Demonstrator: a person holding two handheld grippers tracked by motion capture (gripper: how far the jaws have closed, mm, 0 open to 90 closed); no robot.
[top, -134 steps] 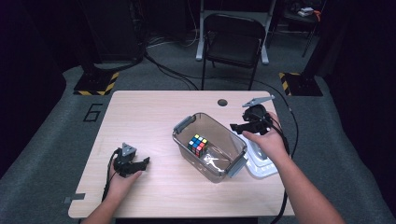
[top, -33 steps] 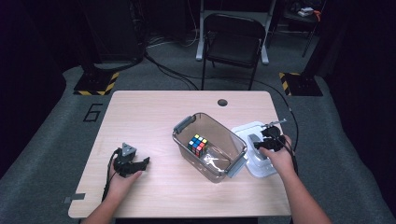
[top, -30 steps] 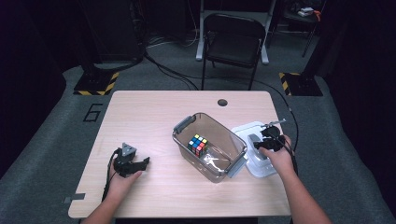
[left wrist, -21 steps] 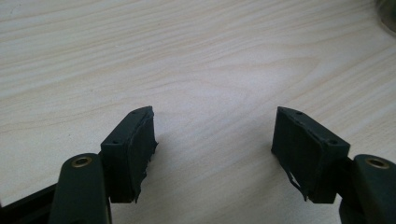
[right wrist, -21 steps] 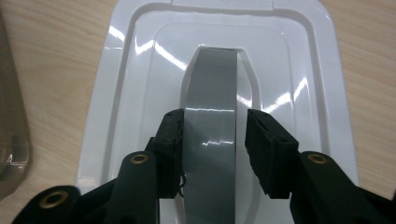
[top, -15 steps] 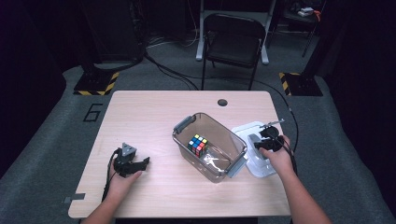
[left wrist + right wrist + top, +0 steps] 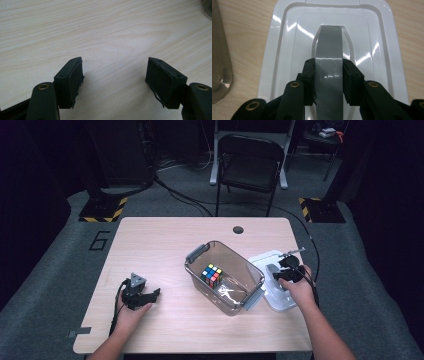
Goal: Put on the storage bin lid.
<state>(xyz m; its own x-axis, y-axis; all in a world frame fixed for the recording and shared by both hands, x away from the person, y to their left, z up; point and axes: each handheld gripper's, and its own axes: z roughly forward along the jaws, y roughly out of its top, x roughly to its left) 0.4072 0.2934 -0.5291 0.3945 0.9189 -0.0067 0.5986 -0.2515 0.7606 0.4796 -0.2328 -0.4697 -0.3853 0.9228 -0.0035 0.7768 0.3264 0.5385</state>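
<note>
lid (image 7: 287, 50): white, flat on the table just right of the bin (image 7: 225, 276), probably clear of it.
handle (image 7: 329, 50): grey strip, long axis running straight ahead of the jaws.
right gripper (image 7: 329, 75): has just been closing, now clamped on the handle's sides.
left gripper (image 7: 113, 75): jaws apart, nothing held, well away over bare table (image 7: 105, 30).
nearer hand: right.

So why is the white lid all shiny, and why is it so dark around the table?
Right gripper view: room lights glare in bright streaks on the glossy white lid and its grey handle. High view: light falls on the table, the floor beyond is dim. Left gripper view: even light, soft shadows under the tongs.
</note>
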